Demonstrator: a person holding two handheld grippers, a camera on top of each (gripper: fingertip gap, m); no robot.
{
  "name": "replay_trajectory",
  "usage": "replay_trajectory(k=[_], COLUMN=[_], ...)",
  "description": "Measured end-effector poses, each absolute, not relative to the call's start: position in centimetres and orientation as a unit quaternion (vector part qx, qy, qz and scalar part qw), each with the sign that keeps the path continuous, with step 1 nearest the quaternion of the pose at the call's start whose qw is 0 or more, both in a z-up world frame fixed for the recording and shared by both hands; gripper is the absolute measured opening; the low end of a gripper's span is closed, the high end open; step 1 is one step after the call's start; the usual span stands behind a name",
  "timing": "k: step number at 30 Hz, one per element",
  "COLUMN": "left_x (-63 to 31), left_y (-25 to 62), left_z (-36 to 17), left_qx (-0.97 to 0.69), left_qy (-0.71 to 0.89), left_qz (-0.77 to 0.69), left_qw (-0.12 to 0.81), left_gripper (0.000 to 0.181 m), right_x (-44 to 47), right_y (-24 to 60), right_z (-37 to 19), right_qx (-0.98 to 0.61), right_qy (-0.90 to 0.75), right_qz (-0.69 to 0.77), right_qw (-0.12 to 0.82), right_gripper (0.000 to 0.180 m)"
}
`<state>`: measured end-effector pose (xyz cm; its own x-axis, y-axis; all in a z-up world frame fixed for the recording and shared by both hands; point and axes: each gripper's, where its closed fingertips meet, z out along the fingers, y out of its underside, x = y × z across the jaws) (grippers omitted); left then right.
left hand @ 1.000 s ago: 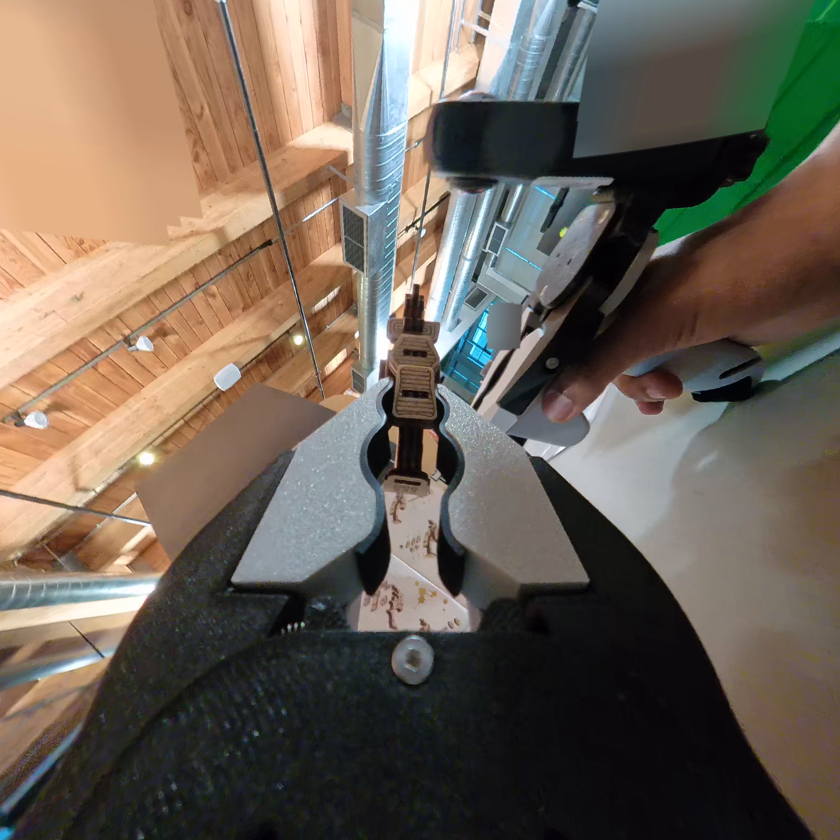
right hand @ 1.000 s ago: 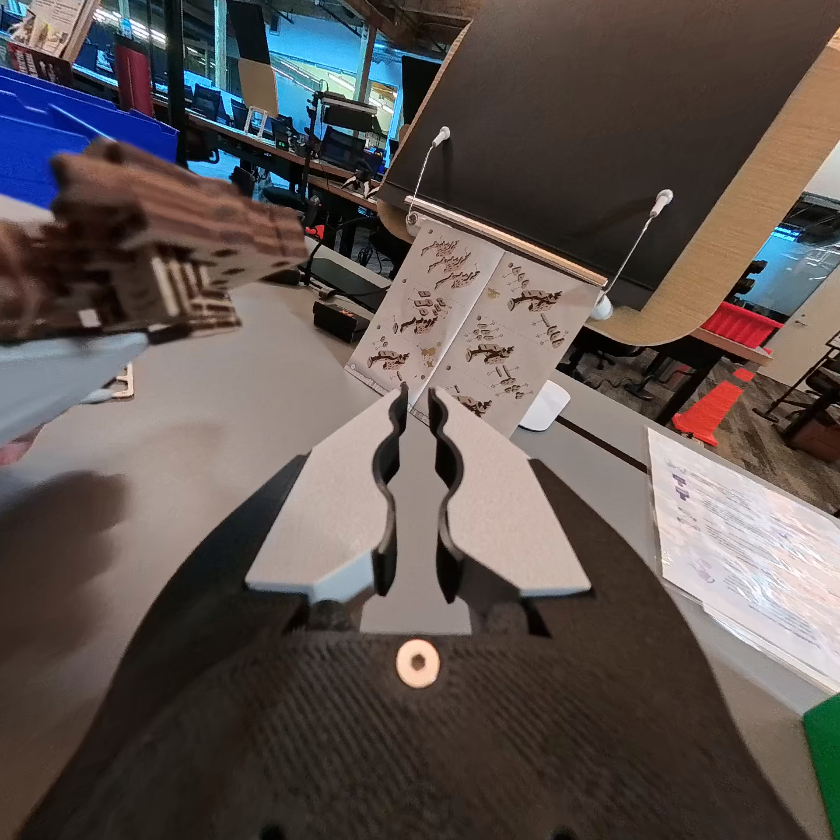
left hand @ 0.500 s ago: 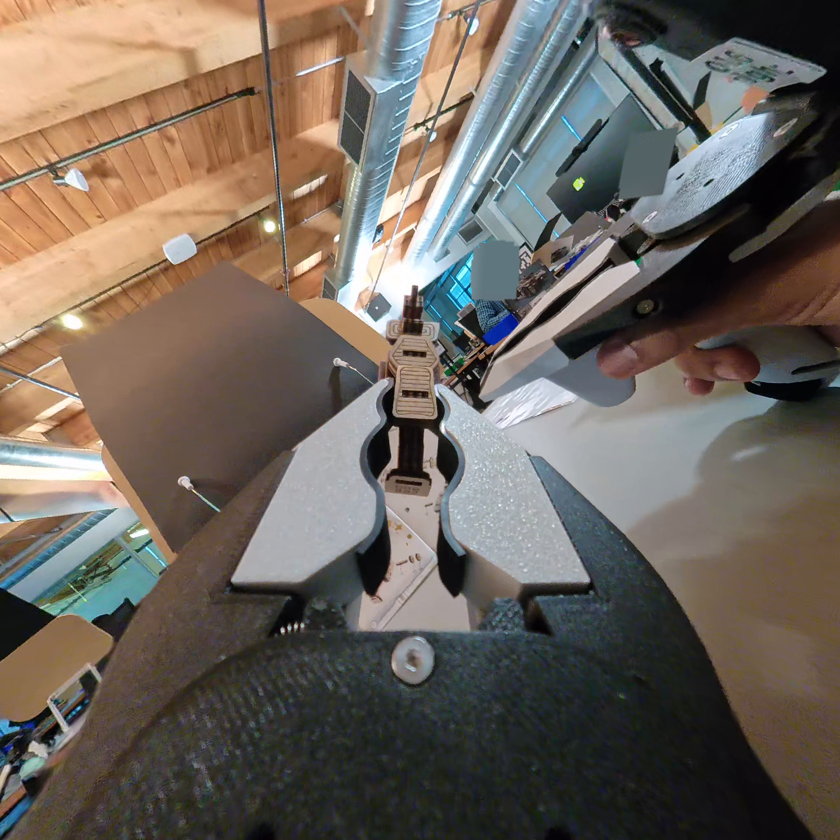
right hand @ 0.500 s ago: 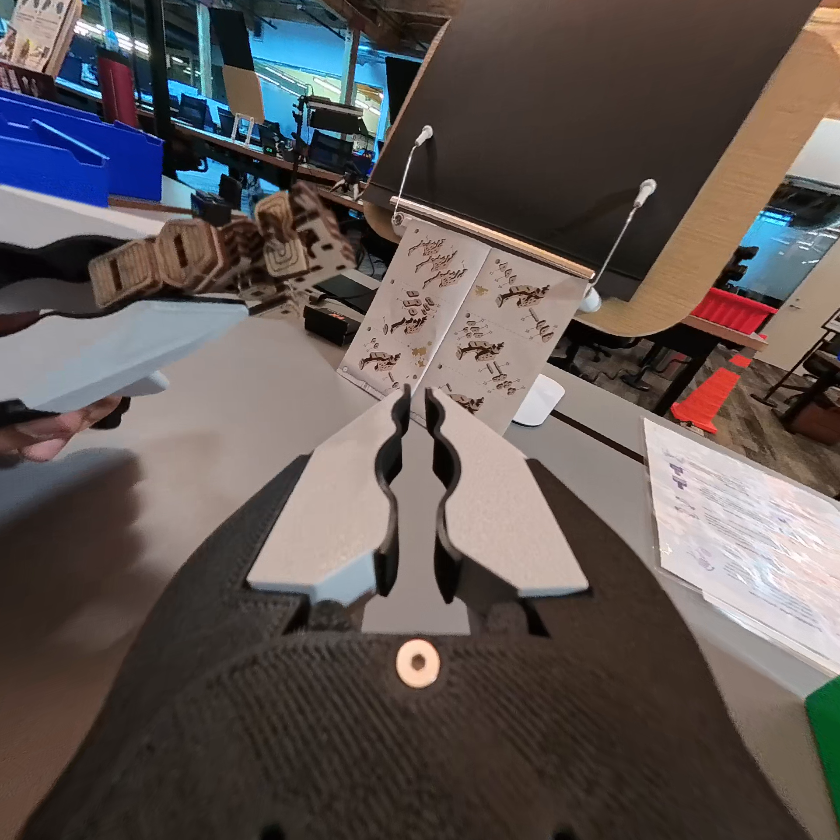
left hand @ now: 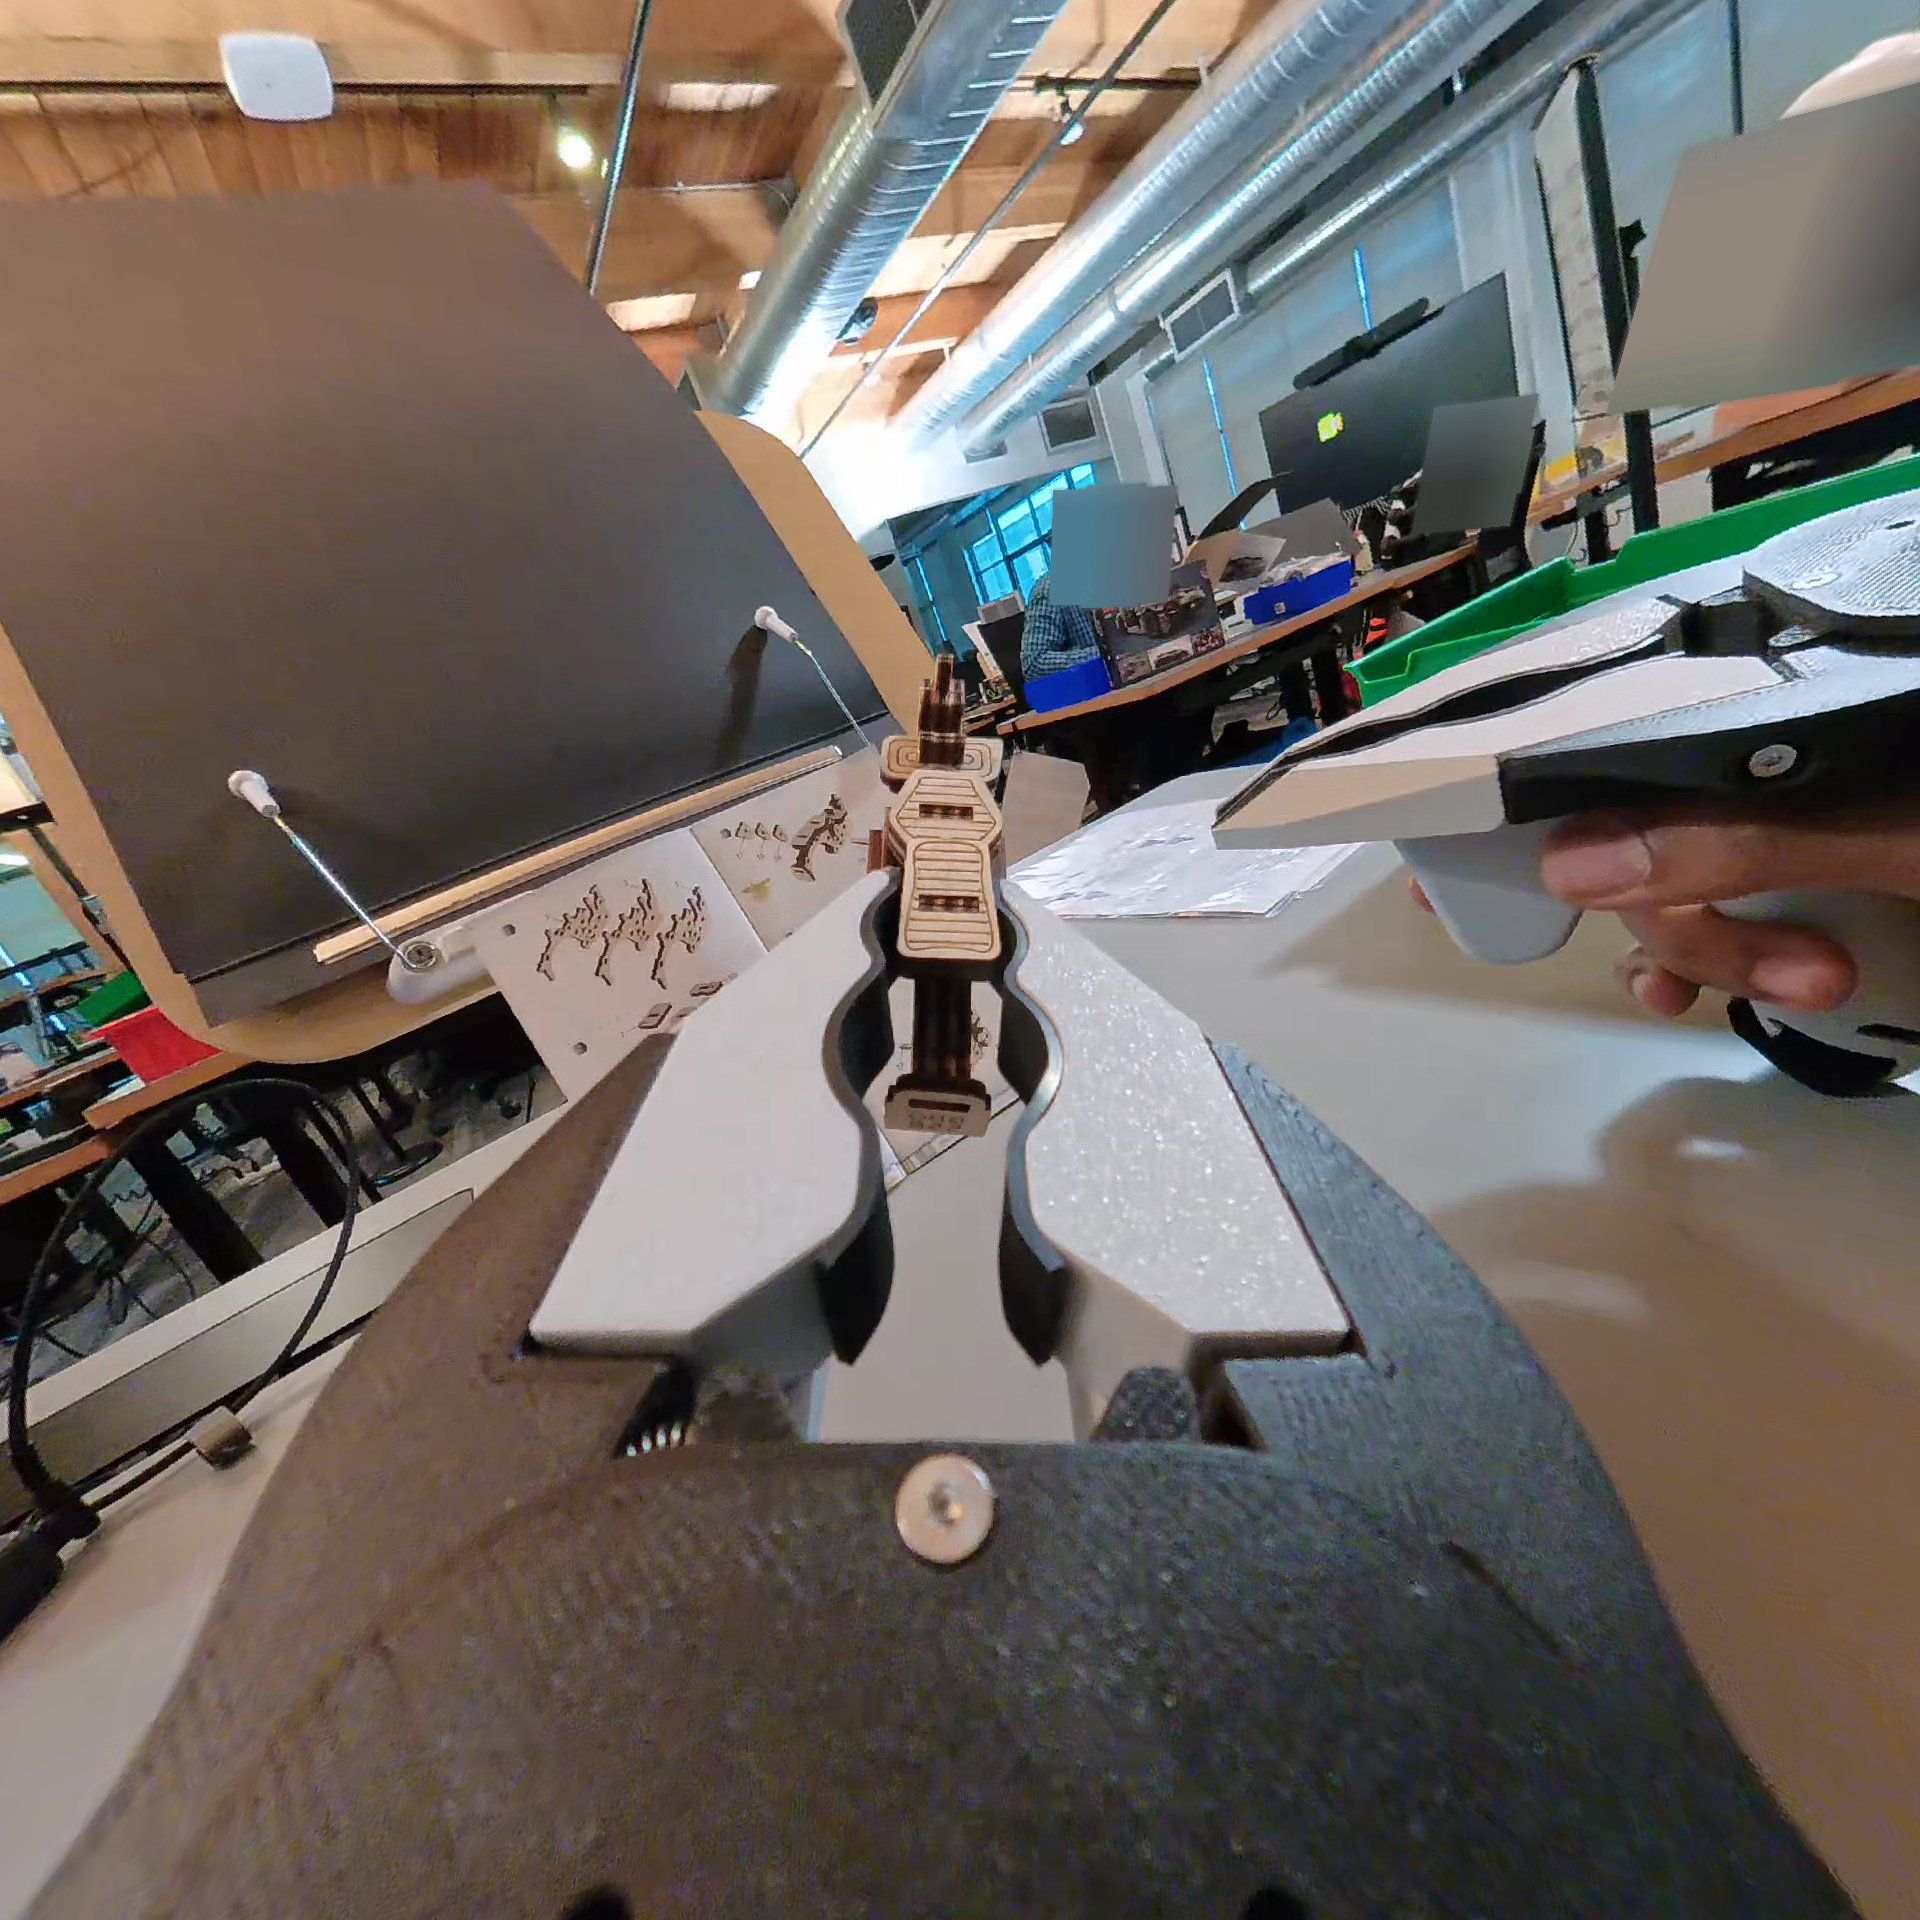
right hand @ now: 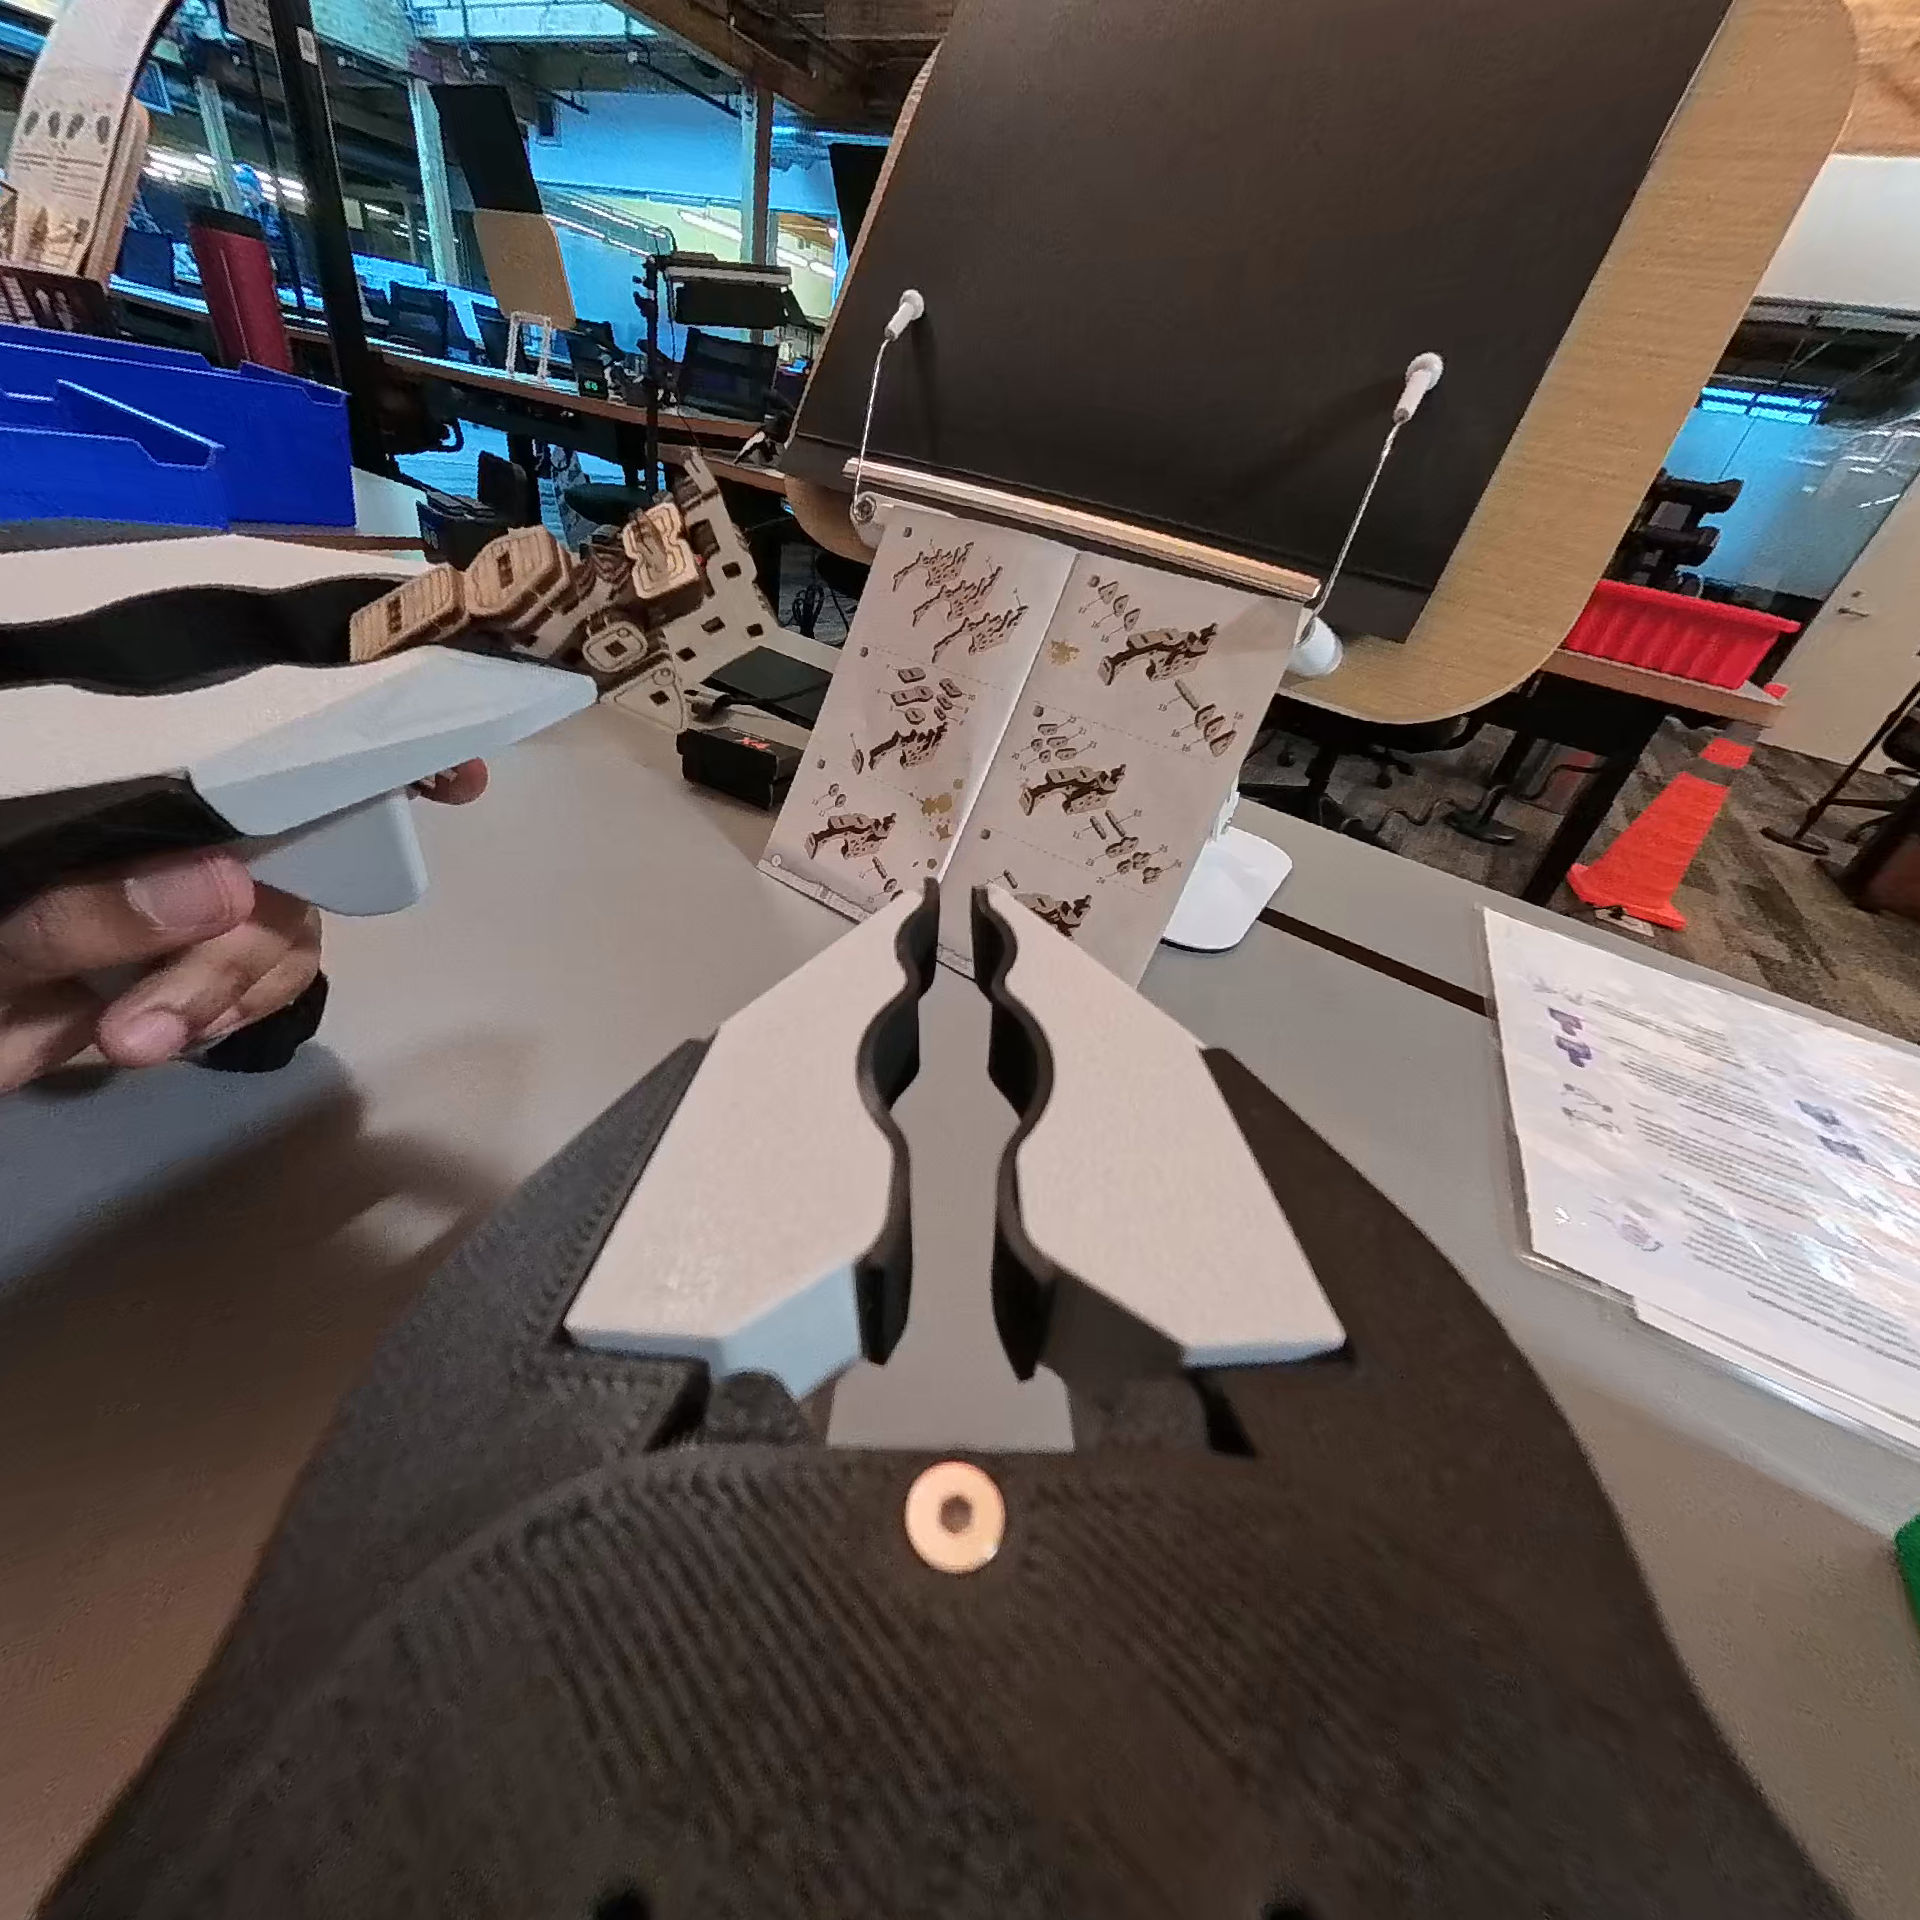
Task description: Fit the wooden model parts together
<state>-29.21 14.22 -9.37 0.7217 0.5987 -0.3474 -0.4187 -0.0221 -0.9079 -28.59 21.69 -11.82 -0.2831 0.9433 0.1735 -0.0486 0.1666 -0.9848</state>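
Over the grey tabletop (right hand: 582, 935), before the propped instruction sheet (right hand: 1029, 727), my left tongs (left hand: 943, 914) clench the wooden model (left hand: 943, 883) by its slatted spine, light, thin and snappable I judge, while my right tongs (right hand: 954, 904) hang nearly closed, empty.

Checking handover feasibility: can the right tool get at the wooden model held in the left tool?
Probably yes. The right tool holds nothing, and the wooden model juts past the left tool with open air between them.
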Motion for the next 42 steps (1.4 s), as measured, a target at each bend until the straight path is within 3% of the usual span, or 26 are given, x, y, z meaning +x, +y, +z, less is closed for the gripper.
replay_trajectory(k=[30, 42], left_x=[-32.9, -32.5], left_y=[11.0, 11.2], left_z=[-9.2, -9.2], left_qx=[-0.578, -0.58], left_qy=[-0.216, -0.204], left_qz=[0.237, 0.242], left_qw=[0.75, 0.751], left_gripper=[0.011, 0.011], right_x=[-28.4, -28.2], right_y=[21.3, 21.5], right_z=[-11.9, -11.8], right_qx=[-0.384, -0.39], right_qy=[-0.601, -0.595], right_qz=[0.549, 0.56], right_qw=[0.434, 0.425], right_gripper=[0.002, 0.003])
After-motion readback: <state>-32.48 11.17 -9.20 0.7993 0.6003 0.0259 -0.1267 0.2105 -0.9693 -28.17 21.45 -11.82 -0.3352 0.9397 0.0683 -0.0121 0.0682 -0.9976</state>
